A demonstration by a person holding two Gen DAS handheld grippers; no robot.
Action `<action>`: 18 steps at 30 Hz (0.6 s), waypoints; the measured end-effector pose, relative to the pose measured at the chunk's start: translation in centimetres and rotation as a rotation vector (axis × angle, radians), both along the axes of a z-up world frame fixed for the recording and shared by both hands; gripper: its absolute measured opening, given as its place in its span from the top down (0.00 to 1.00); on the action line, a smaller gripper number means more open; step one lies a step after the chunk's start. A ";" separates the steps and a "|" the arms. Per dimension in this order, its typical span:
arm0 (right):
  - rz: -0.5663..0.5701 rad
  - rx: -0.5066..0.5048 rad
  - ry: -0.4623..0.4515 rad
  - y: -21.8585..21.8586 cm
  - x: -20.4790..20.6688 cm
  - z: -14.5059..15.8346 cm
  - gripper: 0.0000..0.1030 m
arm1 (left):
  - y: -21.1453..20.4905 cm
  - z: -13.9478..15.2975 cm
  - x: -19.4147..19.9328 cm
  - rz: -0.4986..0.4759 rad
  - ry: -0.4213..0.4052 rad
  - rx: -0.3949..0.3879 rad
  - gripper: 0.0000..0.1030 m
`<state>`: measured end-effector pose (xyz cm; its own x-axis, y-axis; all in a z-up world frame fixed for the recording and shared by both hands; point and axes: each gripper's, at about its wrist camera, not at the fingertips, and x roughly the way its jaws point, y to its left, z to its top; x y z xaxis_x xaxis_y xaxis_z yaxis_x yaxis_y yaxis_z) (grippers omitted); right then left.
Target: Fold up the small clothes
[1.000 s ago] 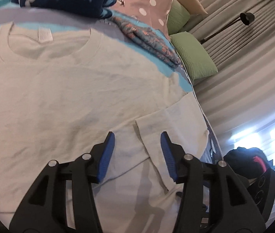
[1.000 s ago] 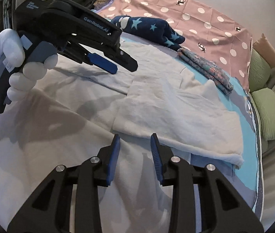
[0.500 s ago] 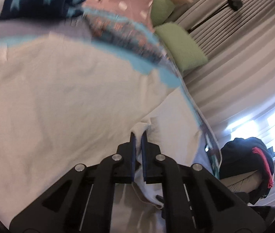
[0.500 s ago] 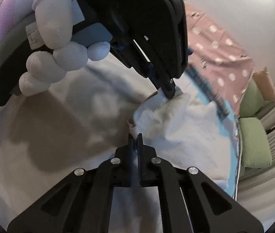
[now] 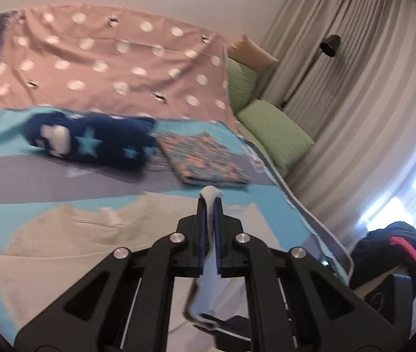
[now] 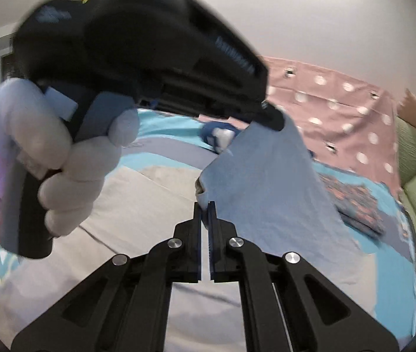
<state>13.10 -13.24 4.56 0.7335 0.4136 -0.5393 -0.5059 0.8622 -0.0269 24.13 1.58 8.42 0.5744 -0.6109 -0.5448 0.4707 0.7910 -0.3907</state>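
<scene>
A pale white T-shirt [image 5: 61, 243] lies spread on the bed. My left gripper [image 5: 210, 205] is shut on a pinch of its sleeve edge, and a tuft of cloth [image 5: 211, 192] sticks out past the tips. In the right wrist view the lifted part of the shirt [image 6: 269, 182] hangs as a sheet between both grippers. My right gripper [image 6: 205, 209] is shut on its lower corner. The left gripper [image 6: 272, 117], held by a gloved hand [image 6: 61, 164], holds the upper corner.
A folded navy star garment [image 5: 90, 143] and a folded patterned garment [image 5: 205, 161] lie further back on the bed. A pink dotted cover [image 5: 105, 67], green pillows [image 5: 275, 132], curtains and a floor lamp [image 5: 329, 45] stand behind. Dark clothes [image 5: 392, 246] sit at the right.
Both grippers closed on the shirt's sleeve side, then lifted it up off the bed. The cloth now hangs raised between them and the views tilt towards the headboard.
</scene>
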 end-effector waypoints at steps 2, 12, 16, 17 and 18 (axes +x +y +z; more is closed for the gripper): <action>0.049 0.034 0.038 2.2 1.0 -0.1 0.97 | 2.2 0.0 -0.2 0.035 -0.004 0.021 0.95; 0.180 -0.009 0.083 9.1 0.9 -1.2 0.97 | 10.9 -3.7 -0.3 0.158 0.071 0.050 0.95; 0.214 0.040 0.135 9.3 1.5 -1.4 0.97 | 12.8 -4.2 -0.6 0.184 0.085 0.046 0.95; 0.225 0.051 0.146 9.4 1.8 -1.6 0.97 | 13.2 -4.4 -0.8 0.189 0.085 0.052 0.95; 0.233 0.061 0.161 9.6 1.9 -1.7 0.97 | 13.4 -4.6 -1.0 0.193 0.086 0.057 0.95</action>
<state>14.97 -3.67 2.85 0.5221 0.5960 -0.6101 -0.6839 0.7200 0.1181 23.11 14.97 3.80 0.6280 -0.4604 -0.6274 0.2750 0.8855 -0.3745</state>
